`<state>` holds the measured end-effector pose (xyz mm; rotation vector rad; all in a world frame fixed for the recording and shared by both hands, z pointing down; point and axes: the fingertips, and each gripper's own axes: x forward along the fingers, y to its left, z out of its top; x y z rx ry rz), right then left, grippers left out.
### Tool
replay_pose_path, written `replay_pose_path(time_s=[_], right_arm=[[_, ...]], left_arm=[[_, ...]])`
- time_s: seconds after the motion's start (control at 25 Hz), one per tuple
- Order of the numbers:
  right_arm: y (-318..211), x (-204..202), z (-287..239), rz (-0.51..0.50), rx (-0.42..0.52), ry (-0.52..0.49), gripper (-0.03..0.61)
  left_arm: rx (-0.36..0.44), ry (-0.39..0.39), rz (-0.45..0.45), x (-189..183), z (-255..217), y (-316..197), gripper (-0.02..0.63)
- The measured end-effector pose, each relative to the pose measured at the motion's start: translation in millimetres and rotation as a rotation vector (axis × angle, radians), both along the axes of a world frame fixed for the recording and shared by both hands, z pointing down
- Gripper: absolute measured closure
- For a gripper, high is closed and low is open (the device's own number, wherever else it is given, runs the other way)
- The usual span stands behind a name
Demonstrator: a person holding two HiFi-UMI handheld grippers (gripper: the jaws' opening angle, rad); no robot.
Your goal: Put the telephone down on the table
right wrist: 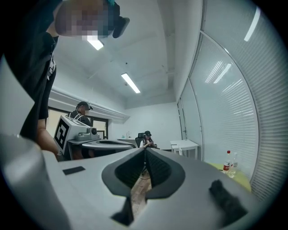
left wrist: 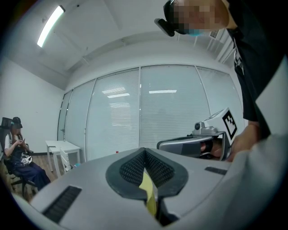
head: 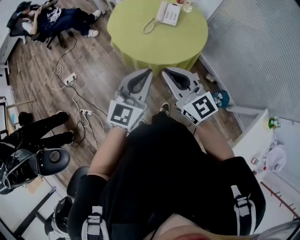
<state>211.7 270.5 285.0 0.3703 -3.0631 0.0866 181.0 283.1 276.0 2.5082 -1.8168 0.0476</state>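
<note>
telephone (head: 168, 13) on round green table (head: 159, 44); cable-strewn wood floor (head: 105, 70)

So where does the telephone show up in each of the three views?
Head view: the telephone is at top centre, lying on the green table.
Left gripper view: not in it.
Right gripper view: not in it; only the table's edge shows at lower right.
Shared landmark: the seated person in dark clothes.
</note>
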Motion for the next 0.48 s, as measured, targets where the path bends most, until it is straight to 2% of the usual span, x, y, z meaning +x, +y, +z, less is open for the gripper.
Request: replay_pose_path(time_s=[0.32,0.48], right_arm=[[-42,2,6,-0.052,-0.007,-0.003,0.557],[-54,7,7,-0.077,-0.010,-0.006,0.557]], left_arm=[[-0.027,-0.007,-0.039,6,6,-42,0.607],[-0.015,-0.001,-0.066,10,4,-55,0.607]])
